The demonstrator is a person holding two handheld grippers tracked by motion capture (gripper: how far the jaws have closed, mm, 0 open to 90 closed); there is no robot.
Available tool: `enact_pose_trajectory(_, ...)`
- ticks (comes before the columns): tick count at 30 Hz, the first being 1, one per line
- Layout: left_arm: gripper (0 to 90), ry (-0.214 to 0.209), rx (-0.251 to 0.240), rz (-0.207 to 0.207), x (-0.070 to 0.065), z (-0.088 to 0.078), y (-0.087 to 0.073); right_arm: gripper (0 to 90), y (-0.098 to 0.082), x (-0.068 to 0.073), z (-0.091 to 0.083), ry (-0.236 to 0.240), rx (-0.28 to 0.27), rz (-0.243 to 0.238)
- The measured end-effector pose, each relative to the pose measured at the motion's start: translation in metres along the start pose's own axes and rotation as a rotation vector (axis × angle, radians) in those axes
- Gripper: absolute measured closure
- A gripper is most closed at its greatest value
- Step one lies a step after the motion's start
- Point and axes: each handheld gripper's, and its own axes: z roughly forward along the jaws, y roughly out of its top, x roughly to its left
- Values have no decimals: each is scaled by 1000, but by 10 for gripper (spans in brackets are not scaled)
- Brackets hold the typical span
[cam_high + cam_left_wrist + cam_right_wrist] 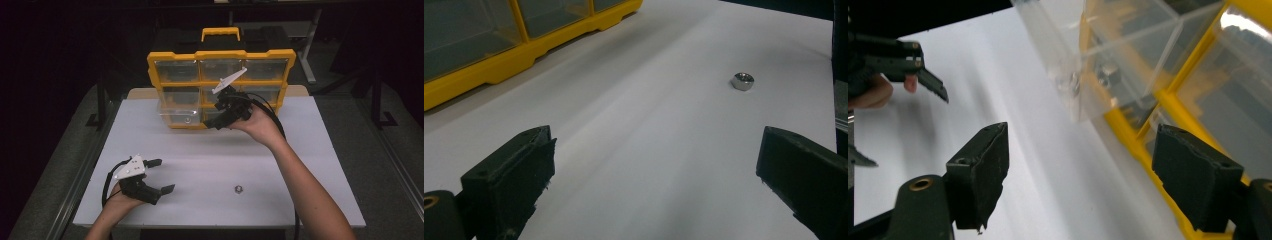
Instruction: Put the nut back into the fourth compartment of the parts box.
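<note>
A yellow organizer with clear drawers stands upright at the back of the white table. Its bottom-left clear drawer is pulled partway out, and the right gripper view shows this drawer with a small metal part inside. My right gripper is open at the organizer's lower middle, just right of that drawer, with nothing between its jaws. My left gripper rests open near the front left. A steel hex nut lies on the table right of it, ahead of the left jaws.
The organizer's yellow frame runs along the far side of the table. The table's front edge is close behind the left hand. The left gripper appears far off in the right gripper view. Dark floor surrounds the table.
</note>
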Motion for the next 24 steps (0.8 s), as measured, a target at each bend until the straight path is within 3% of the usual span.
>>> enact_pose_trajectory(10,20,0,-2,-4,0,0,-1,225,-34,13,0,19,-7,-8)
enact_pose_trajectory(12,20,1,-3,-4,0,1,-1,225,-42,17,0,32,-5,16)
enact_pose_trajectory(24,19,0,1,-14,-1,1,-2,243,-93,27,5,39,16,52)
